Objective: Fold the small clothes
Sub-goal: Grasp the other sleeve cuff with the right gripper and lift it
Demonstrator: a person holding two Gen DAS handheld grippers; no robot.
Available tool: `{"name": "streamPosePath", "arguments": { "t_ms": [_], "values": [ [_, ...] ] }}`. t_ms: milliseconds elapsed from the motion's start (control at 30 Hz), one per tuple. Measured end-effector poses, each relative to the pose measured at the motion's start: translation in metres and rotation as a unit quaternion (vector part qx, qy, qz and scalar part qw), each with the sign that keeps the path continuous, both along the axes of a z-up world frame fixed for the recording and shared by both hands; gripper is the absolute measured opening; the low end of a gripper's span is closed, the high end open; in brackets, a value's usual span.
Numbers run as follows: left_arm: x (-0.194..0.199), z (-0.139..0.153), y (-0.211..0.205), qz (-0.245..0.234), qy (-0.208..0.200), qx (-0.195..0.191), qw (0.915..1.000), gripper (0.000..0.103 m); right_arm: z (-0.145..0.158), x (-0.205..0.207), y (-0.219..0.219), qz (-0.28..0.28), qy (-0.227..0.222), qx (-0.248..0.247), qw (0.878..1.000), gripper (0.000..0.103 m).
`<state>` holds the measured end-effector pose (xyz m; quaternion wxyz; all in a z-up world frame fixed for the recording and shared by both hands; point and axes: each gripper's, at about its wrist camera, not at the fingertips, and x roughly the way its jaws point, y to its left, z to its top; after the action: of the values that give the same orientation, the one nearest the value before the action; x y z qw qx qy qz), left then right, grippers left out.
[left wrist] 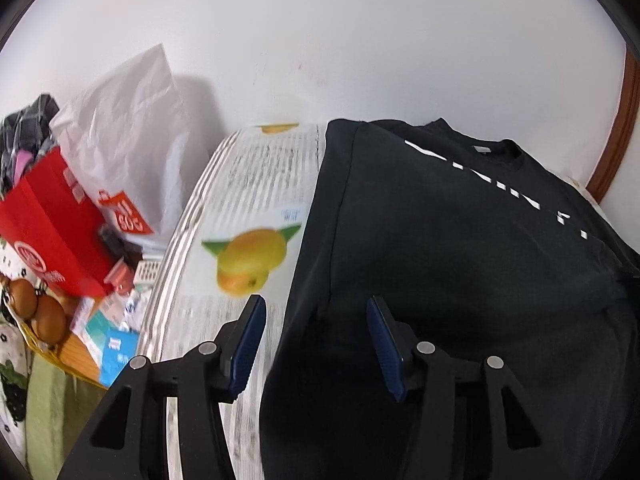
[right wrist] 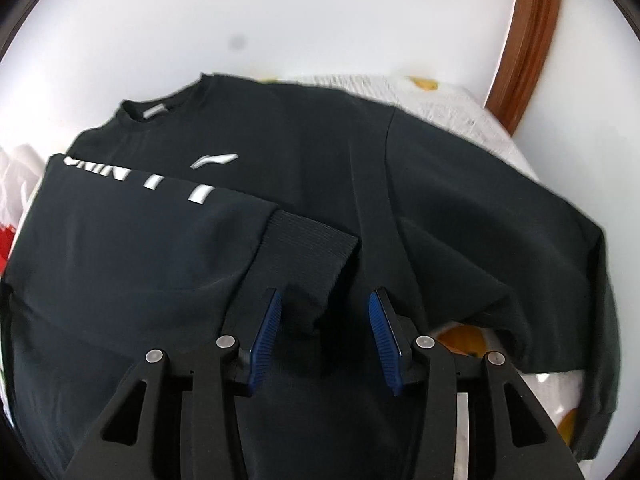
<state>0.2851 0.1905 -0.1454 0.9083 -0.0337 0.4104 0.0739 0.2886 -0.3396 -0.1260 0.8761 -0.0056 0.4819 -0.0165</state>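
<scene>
Both of my grippers are over the black sweatshirt [right wrist: 420, 200] now, and it fills the middle of both wrist views, spread on the fruit-print tablecloth [left wrist: 248, 208] with the collar toward the top of the frame. One sleeve [right wrist: 132, 232], the one with the white lettering, already lies folded across the chest, its ribbed cuff [right wrist: 308, 252] sitting just above centre in the right wrist view. My right gripper [right wrist: 325, 300] hangs right below that cuff with its blue pads apart; cloth lies between them but nothing is pinched. My left gripper [left wrist: 316, 306] is released too, straddling the garment's left edge at the bottom of its view, one pad over the tablecloth, one over black fabric. So I read this as the first sleeve fold done and let go. The other sleeve [right wrist: 532, 248] sprawls out to the right of the frame, hanging over the table edge. Next, I'd say, comes a clean pinch on that sleeve and a carry across the chest, keeping the first fold undisturbed. The red bag [left wrist: 52, 220] and clutter at the left stay out of it.
</scene>
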Motion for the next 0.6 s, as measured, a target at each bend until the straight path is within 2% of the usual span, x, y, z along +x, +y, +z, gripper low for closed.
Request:
{"name": "streamPosePath", "arguments": {
  "t_ms": [33, 100, 133, 200, 267, 400, 467, 600],
  "values": [
    [0.006, -0.003, 0.001, 0.006, 0.005, 0.000, 1.0000, 0.050, 0.011, -0.011, -0.004, 0.000, -0.019, 0.007, 1.000, 0.047],
    [0.014, -0.014, 0.002, 0.018, 0.020, -0.002, 0.9996, 0.050, 0.030, -0.030, -0.011, -0.004, -0.053, 0.016, 0.998, 0.057],
    [0.017, -0.021, 0.002, 0.021, 0.030, 0.000, 0.9993, 0.050, 0.040, -0.042, -0.018, -0.009, -0.069, 0.017, 0.997, 0.066],
    [0.018, -0.030, 0.000, 0.024, 0.041, 0.008, 0.9989, 0.050, 0.058, -0.067, -0.036, -0.030, -0.105, 0.006, 0.994, 0.069],
    [0.015, -0.029, -0.003, 0.025, 0.033, 0.015, 0.9990, 0.050, 0.067, -0.086, -0.056, -0.057, -0.120, -0.008, 0.991, 0.070],
    [0.007, -0.022, -0.002, 0.018, 0.039, -0.006, 0.9991, 0.050, 0.063, -0.122, -0.116, -0.117, -0.115, -0.008, 0.986, 0.070],
    [0.003, -0.020, -0.004, 0.017, 0.040, -0.012, 0.9990, 0.050, 0.057, -0.135, -0.139, -0.148, -0.107, -0.029, 0.983, 0.070],
    [-0.008, -0.022, -0.016, 0.015, 0.048, 0.000, 0.9987, 0.050, 0.042, -0.167, -0.182, -0.201, -0.079, -0.048, 0.975, 0.070]
  ]
}}
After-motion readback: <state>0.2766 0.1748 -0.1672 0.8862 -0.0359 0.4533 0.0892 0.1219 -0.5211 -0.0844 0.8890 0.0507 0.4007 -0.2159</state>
